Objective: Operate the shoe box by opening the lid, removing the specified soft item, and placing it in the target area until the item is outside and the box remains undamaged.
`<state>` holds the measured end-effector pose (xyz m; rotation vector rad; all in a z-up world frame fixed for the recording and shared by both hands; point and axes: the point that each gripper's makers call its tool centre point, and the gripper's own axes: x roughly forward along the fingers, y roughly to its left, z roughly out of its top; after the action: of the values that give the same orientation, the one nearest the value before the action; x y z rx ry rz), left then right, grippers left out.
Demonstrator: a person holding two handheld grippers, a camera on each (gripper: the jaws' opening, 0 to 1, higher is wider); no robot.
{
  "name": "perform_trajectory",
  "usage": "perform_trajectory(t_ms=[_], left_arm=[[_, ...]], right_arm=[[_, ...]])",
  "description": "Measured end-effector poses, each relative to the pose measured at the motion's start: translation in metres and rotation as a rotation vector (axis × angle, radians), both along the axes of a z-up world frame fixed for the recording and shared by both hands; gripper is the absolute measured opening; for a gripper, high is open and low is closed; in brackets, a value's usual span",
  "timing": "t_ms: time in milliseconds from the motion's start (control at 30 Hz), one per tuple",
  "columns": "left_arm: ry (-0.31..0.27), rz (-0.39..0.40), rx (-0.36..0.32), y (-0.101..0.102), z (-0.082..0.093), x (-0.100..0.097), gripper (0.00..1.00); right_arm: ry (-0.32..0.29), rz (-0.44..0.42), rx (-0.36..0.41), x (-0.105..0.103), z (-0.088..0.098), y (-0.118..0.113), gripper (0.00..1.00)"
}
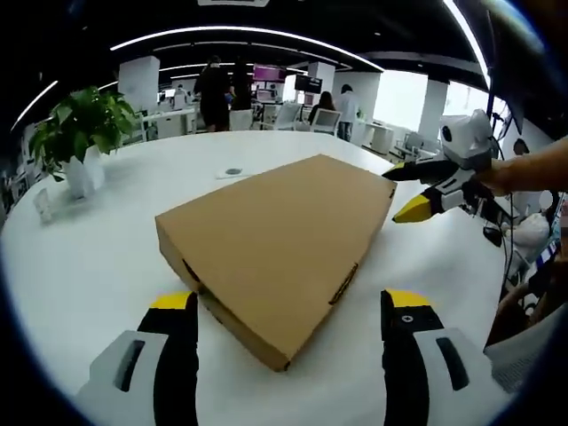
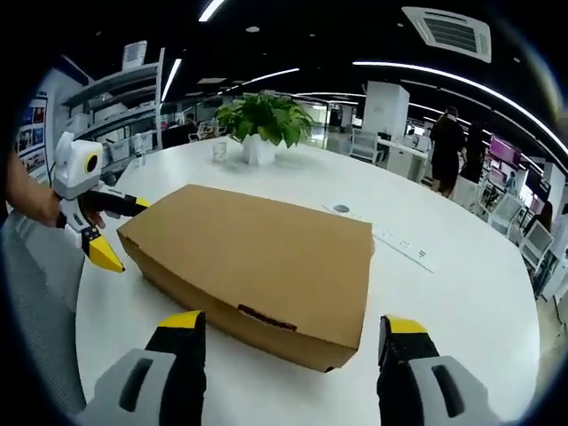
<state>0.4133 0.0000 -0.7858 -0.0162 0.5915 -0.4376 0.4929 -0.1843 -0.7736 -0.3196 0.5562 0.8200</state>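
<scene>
I am working in a large open-plan office. I stand at a broad round white table point(image 1: 80, 266) with a potted plant point(image 1: 82, 133) in a white pot on it and a power strip point(image 2: 404, 244) lying flat on its top. Long curved strip lights point(image 1: 248, 34) run across a dark ceiling, and a square air-conditioning vent point(image 2: 454, 31) sits up there too. Behind the table I see rows of desks with office chairs point(image 1: 325, 120), white pillars point(image 2: 384, 108), wall screens point(image 1: 268, 74) and several people point(image 1: 214, 92) standing or sitting at workstations. Shelving point(image 2: 115, 98) lines one side.
</scene>
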Motion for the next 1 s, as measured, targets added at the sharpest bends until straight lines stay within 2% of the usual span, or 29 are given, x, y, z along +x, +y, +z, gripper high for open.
perform_trajectory(t_ms=[367, 533, 733, 1000], left_arm=[[-0.01, 0.079, 0.013, 0.005, -0.007, 0.011, 0.87], [-0.019, 0.108, 0.008, 0.006, -0.007, 0.013, 0.85], [-0.029, 0.104, 0.003, 0.005, -0.006, 0.013, 0.84], [-0.009, 0.074, 0.015, 0.014, -0.006, 0.016, 0.83]], right_arm=[[0.025, 0.057, -0.039, 0.01, -0.016, 0.005, 0.76], [0.024, 0.086, -0.049, 0.01, -0.016, 0.007, 0.77], [0.028, 0.075, -0.047, 0.009, -0.016, 0.008, 0.77], [0.026, 0.052, -0.029, 0.005, -0.014, 0.016, 0.77]])
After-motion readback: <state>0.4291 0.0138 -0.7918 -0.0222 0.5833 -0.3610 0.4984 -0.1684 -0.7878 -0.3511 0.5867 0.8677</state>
